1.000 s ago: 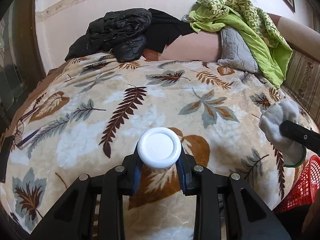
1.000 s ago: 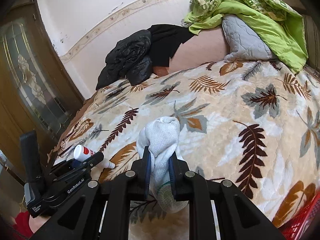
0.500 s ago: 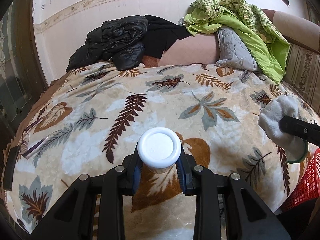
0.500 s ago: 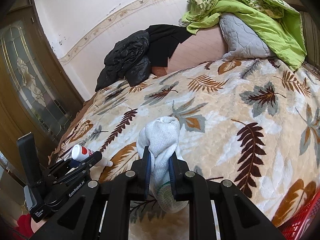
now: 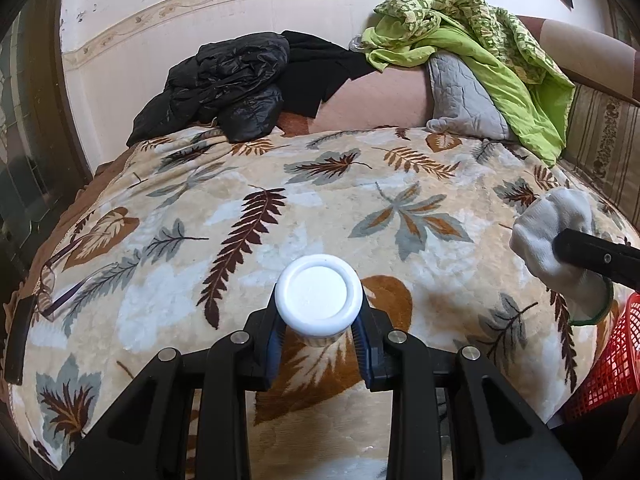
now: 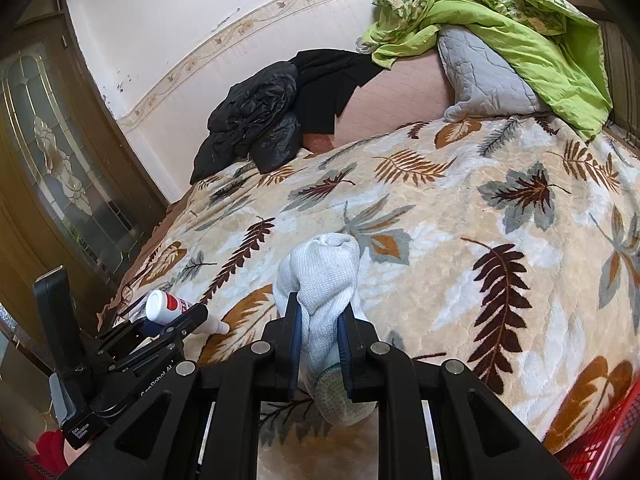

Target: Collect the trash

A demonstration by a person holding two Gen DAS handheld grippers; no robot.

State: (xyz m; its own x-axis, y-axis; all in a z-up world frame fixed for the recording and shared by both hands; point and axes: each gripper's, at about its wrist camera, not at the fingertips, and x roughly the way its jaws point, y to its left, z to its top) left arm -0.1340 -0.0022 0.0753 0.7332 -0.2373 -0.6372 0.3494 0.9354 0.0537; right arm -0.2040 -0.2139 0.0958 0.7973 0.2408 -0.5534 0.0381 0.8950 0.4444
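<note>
My left gripper (image 5: 319, 334) is shut on a small white bottle (image 5: 319, 300), its flat round base facing the camera, held above the leaf-patterned blanket (image 5: 280, 208). In the right wrist view the same bottle (image 6: 168, 307), with a red label and pointed tip, lies across the left gripper (image 6: 188, 322) at lower left. My right gripper (image 6: 320, 348) is shut on a white sock (image 6: 326, 276) with a green-trimmed cuff that hangs below the pads. From the left wrist view the sock (image 5: 556, 236) shows at the right edge, above the red basket (image 5: 608, 364).
A black jacket (image 5: 224, 84), grey pillow (image 5: 468, 100) and green quilt (image 5: 500, 40) lie heaped at the bed's far end. Glasses (image 5: 48, 284) and a dark phone (image 5: 18, 340) rest on the left edge of the bed. A glazed wooden door (image 6: 52, 152) stands at left.
The left wrist view has shifted a little, so the bed sits slightly lower in frame. Both grips and the right gripper look unchanged.
</note>
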